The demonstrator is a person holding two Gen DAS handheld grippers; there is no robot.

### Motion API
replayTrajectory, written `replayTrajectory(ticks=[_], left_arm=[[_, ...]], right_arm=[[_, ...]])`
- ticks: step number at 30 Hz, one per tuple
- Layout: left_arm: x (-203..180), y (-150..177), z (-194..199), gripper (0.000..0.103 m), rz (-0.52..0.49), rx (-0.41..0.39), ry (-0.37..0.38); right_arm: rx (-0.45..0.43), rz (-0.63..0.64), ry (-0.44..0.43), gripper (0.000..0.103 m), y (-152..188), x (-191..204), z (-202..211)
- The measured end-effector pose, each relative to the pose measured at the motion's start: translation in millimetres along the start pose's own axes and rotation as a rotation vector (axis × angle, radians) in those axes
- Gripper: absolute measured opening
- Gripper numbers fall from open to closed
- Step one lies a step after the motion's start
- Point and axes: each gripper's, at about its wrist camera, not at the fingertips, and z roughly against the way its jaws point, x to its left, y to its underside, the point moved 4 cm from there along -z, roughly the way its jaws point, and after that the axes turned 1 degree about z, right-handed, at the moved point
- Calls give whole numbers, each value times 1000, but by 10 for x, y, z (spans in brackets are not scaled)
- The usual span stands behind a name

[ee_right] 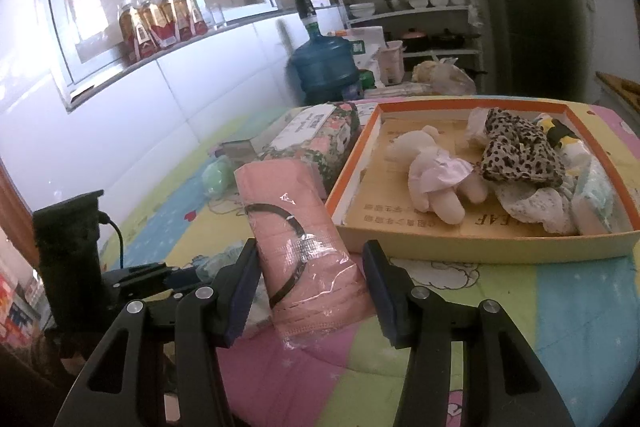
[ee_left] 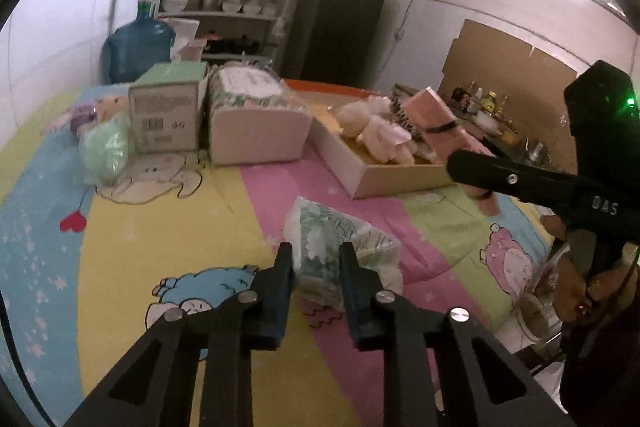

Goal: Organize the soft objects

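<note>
Pastel cartoon-print mat (ee_left: 168,227) covers the work surface before you, striped yellow, pink, green and blue. On it, toward the far right, sits the shallow orange-rimmed cardboard tray (ee_right: 472,243), which holds a cream plush doll (ee_right: 432,171), a leopard-print cloth (ee_right: 516,151) and a few pale fabric items at its right end. Just beside the tray's left wall lies a floral tissue pack (ee_right: 316,135); a green-topped carton (ee_left: 168,111) stands to its left, with a green bagged item (ee_left: 106,147) near it. Your right gripper (ee_right: 310,287) carries a wrapped pack of pink face masks (ee_right: 304,247) above the mat; its left finger presses the pack's side, while a gap shows at the right finger, so a firm pinch cannot be confirmed. Your left gripper (ee_left: 316,283) is closed on a crumpled green-and-white plastic-wrapped pack (ee_left: 340,251) resting on the pink stripe.
</note>
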Motion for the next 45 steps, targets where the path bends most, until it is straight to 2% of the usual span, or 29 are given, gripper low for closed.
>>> replayTrajectory(ticks=[11,23,34,45], left_arm=[[-202,-405,231,21,-53,-102,-19],[-660,-914,149,21,-117,-179,35],[-931,-1341,-215,22,-137,-189,17],[-1001,-1747,-799,22,-69,-151,17]], right_arm=[[-38,-10,28,53,-56,-96,125],[-124,-37,155,53,-230,-464,459],[-191,-71,255,53,-485,-928,637],[-193,-39,319,53,-859,-1228,504]])
